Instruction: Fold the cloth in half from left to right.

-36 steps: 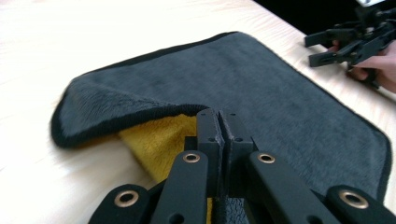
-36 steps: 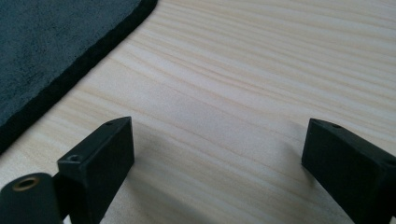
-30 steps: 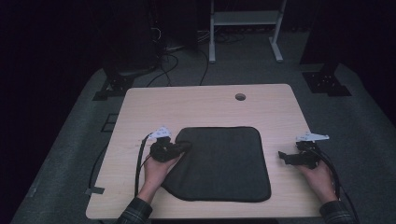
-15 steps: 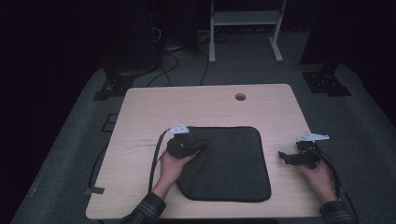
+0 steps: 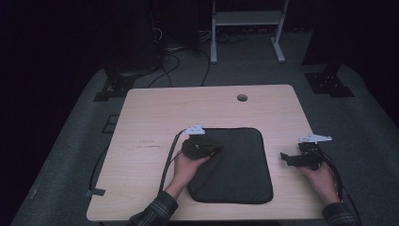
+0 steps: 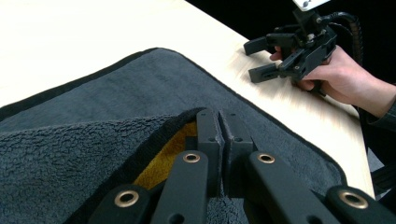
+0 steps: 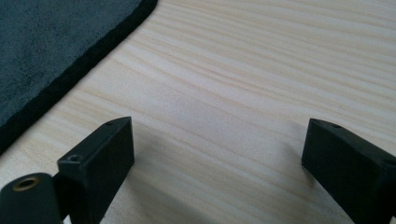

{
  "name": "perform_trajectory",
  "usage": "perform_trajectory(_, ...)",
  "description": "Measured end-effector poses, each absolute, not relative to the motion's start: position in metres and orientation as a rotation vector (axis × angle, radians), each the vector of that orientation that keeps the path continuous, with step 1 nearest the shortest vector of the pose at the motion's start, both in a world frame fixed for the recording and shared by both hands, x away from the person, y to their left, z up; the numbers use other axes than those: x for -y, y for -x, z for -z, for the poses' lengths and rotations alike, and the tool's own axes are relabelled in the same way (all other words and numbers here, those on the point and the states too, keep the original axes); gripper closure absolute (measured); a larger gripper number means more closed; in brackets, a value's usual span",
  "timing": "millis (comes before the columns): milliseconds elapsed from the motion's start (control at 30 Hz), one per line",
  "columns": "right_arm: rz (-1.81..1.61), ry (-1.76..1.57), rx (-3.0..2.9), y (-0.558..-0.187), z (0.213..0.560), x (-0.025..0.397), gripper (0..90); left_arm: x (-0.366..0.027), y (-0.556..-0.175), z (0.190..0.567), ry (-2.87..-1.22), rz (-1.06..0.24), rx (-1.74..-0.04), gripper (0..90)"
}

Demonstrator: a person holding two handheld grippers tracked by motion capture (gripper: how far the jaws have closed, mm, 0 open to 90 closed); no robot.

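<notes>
A dark grey fleece towel (image 5: 240, 165) lies flat on the light wooden table (image 5: 188, 108). My left gripper (image 5: 215, 149) is over the towel's left part, shut on its left edge and holding that edge lifted and folded over toward the right. In the left gripper view the jaws (image 6: 218, 114) pinch the dark hem, and the towel's (image 6: 140, 88) yellow underside shows beneath the fold. My right gripper (image 5: 285, 159) rests open on bare wood to the right of the towel, jaws pointing at it; it also shows far off as the right gripper (image 6: 251, 60). Between its spread jaws, the right gripper (image 7: 217, 140) holds nothing; the towel's corner (image 7: 56, 37) lies ahead.
A round cable hole (image 5: 242, 98) sits near the table's far edge. A strip of tape (image 5: 95, 192) marks the front left edge. Beyond the table are dark floor, cables (image 5: 174, 52) and a white stand (image 5: 247, 19).
My left gripper has moved right from the towel's left edge, dragging that edge up and over the towel. The right gripper has stayed still.
</notes>
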State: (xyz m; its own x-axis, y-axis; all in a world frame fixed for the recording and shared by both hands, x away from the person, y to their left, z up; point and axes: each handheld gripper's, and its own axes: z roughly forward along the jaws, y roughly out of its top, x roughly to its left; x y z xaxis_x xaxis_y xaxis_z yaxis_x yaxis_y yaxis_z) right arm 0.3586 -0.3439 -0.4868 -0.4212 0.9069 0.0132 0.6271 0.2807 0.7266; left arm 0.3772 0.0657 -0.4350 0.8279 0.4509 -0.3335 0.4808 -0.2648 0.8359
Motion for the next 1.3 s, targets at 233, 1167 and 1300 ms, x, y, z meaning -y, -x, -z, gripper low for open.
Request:
perform_trajectory(233, -0.937, -1.381, -2.152, -0.359, 0.487, 0.344, 8.2, -0.051, -0.379, 0.435, -1.905, 0.054, -0.677, 87.8)
perform_trajectory(1167, -0.937, -1.377, -2.152, -0.359, 0.487, 0.344, 8.1, 0.037, -0.399, 0.452, -1.926, 0.190, -0.581, 87.8)
perform_trajectory(1300, -0.937, -1.377, -2.152, -0.359, 0.487, 0.344, 8.2, 0.049, -0.402, 0.457, -1.950, 0.204, -0.575, 87.8)
